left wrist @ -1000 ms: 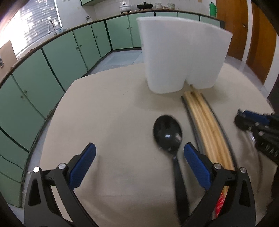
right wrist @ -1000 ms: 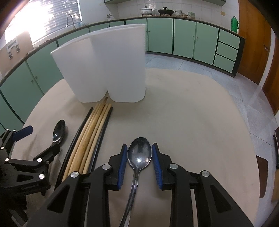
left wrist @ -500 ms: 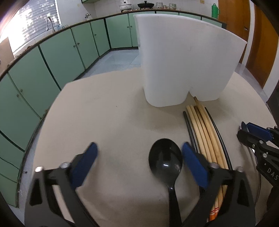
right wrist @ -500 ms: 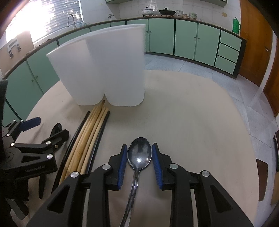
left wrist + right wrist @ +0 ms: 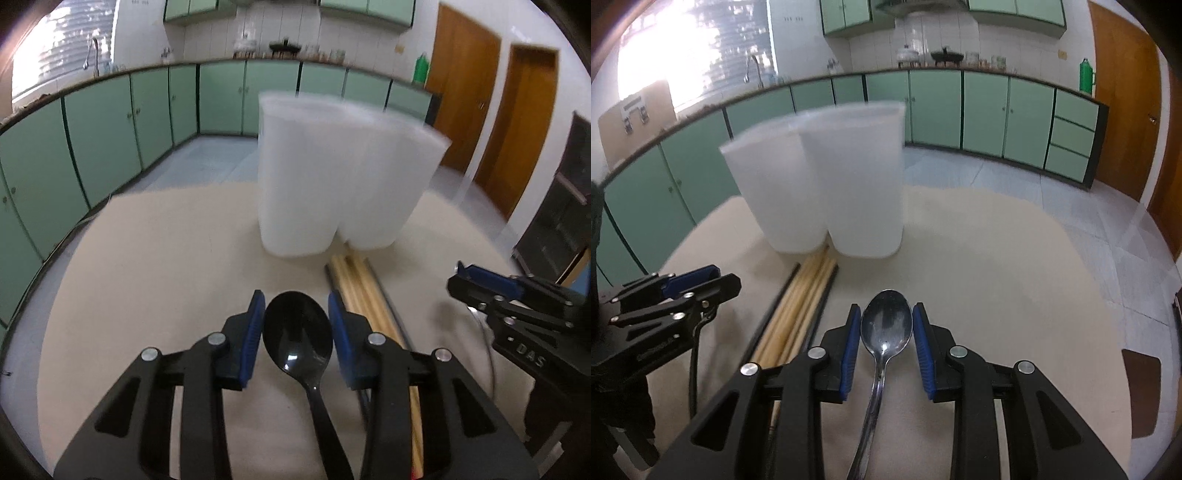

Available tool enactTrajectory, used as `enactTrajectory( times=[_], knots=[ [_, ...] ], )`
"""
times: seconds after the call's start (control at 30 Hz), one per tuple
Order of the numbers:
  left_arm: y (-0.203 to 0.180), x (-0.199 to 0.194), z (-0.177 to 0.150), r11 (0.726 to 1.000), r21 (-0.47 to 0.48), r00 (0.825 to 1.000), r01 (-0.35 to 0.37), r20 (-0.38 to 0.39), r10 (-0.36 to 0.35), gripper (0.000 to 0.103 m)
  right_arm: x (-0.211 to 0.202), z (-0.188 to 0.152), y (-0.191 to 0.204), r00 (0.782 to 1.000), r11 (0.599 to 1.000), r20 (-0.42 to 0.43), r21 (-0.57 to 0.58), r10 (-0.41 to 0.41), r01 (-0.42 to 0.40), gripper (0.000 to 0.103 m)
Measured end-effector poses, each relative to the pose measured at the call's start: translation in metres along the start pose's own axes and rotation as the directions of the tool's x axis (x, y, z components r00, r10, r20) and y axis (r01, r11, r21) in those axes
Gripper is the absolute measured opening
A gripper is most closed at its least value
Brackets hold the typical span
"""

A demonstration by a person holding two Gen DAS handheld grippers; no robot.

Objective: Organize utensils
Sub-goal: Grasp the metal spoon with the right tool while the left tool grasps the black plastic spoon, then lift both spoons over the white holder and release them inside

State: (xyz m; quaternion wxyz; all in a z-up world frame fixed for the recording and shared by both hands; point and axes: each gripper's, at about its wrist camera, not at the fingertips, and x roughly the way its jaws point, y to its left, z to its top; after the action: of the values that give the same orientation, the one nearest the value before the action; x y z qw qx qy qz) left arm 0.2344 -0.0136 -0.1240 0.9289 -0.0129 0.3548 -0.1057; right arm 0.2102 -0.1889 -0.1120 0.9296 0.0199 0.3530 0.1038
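Observation:
My left gripper (image 5: 296, 325) is shut on a black plastic spoon (image 5: 298, 338), bowl forward, held above the beige table (image 5: 166, 266). My right gripper (image 5: 885, 328) is shut on a metal spoon (image 5: 885, 326), also bowl forward and off the table. A white two-compartment utensil holder (image 5: 343, 173) stands upright ahead of both grippers; it also shows in the right wrist view (image 5: 827, 177). Wooden and black chopsticks (image 5: 364, 291) lie on the table in front of the holder, between the two grippers (image 5: 798, 310).
The round table's edge drops off at the left (image 5: 55, 258) and at the right (image 5: 1100, 295). Green cabinets (image 5: 110, 122) line the room behind. Wooden doors (image 5: 480, 110) stand at the far right.
My left gripper has closed on the black spoon and lifted it off the table. My right gripper has risen with the metal spoon. Both views now look more level at the holder.

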Motion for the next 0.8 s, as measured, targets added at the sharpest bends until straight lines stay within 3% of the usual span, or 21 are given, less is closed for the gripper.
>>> enactTrajectory(
  times=[0.3,0.5,0.67,0.8],
  knots=[
    [-0.011,-0.049,-0.013,0.999,0.043,0.982,-0.024,0.19,0.016,0.034,-0.036,0.016,0.003,0.992,1.0,0.129,-0.014,0.006,-0.005,0.028],
    [-0.011,-0.073,0.017,0.998,0.049,0.96,-0.033,0.28,0.017,0.034,-0.062,0.05,-0.003,0.972,1.0,0.234,-0.006,0.014,-0.013,0.028],
    [-0.017,-0.098,0.052,0.999,0.051,0.925,-0.009,0.379,-0.011,0.034,-0.082,0.096,-0.011,0.944,0.998,0.324,-0.005,0.058,-0.06,0.028],
    [-0.024,-0.103,0.093,0.998,0.061,0.888,-0.011,0.46,-0.018,0.034,-0.085,0.136,-0.012,0.922,0.997,0.381,-0.013,0.069,-0.07,0.028]
  ],
)
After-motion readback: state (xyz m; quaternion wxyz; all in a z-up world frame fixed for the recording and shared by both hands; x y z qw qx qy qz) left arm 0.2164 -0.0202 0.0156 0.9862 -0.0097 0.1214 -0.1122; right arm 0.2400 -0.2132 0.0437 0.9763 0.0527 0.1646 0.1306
